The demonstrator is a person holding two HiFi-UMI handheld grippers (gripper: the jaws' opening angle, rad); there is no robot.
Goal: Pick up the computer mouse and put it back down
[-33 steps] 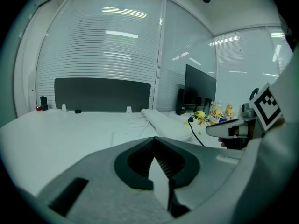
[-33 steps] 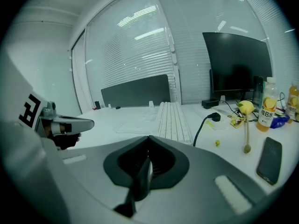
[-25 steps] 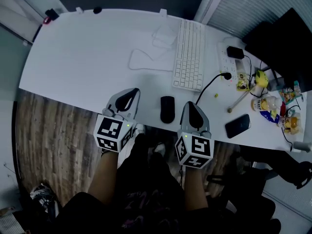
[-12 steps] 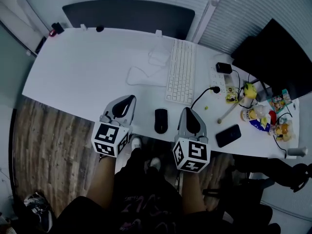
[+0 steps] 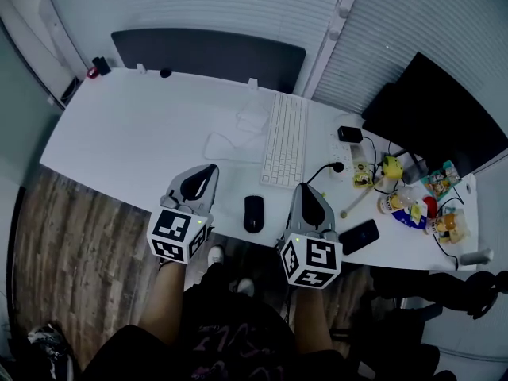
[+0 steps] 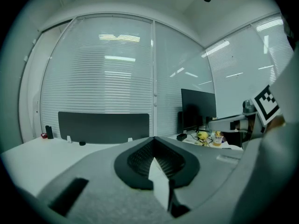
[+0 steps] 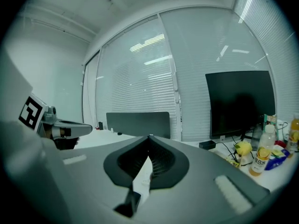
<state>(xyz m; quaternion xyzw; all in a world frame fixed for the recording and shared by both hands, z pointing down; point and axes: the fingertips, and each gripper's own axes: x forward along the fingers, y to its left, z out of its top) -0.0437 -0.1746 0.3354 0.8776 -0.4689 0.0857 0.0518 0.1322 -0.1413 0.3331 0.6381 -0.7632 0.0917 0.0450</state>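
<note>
In the head view, the small black oval computer mouse (image 5: 253,213) lies untouched on the white table (image 5: 143,125), between your left gripper (image 5: 206,170) and right gripper (image 5: 305,189), within either's reach. In the left gripper view, the fingers are pressed together and empty. In the right gripper view, likewise; spread them before grasping.

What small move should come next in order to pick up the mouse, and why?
Probably open the right claw and lower it toward the mouse. This claw and the left claw are both shut with nothing in them, and the mouse lies untouched near the front edge of the desk, between the two.
</note>
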